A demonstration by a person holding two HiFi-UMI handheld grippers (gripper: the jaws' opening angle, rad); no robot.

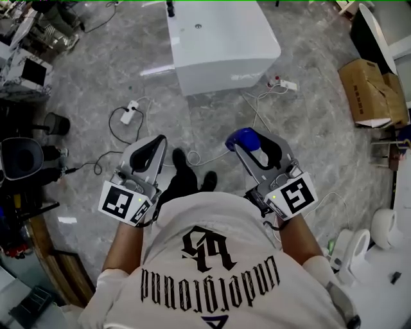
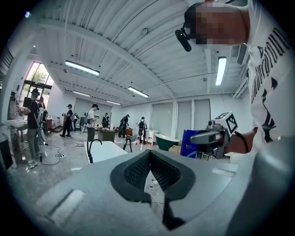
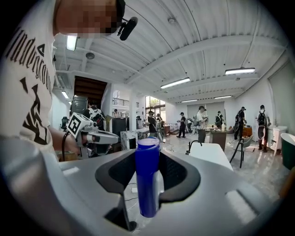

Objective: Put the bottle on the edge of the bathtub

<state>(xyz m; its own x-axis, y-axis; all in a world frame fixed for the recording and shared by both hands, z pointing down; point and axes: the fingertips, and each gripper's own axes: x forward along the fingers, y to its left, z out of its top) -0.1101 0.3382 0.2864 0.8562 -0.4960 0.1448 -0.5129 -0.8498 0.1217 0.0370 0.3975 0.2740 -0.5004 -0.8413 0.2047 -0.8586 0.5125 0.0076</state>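
A blue bottle [image 1: 243,137] stands upright between the jaws of my right gripper [image 1: 249,144], which is shut on it. In the right gripper view the bottle [image 3: 147,179] fills the gap between the black pads [image 3: 179,173]. My left gripper [image 1: 158,141] is held level beside it, shut with its pad tips meeting and nothing between them [image 2: 150,154]. The white bathtub [image 1: 218,45] with a black faucet [image 1: 170,8] stands ahead on the floor, well away from both grippers. It also shows in the left gripper view [image 2: 108,150] and the right gripper view [image 3: 209,154].
Cables and power strips [image 1: 130,114] lie on the grey floor between me and the tub. A cardboard box [image 1: 369,90] sits at the right, and white toilets [image 1: 385,226] at the lower right. Several people stand in the background [image 3: 201,120]. A green tub [image 2: 166,140] stands far off.
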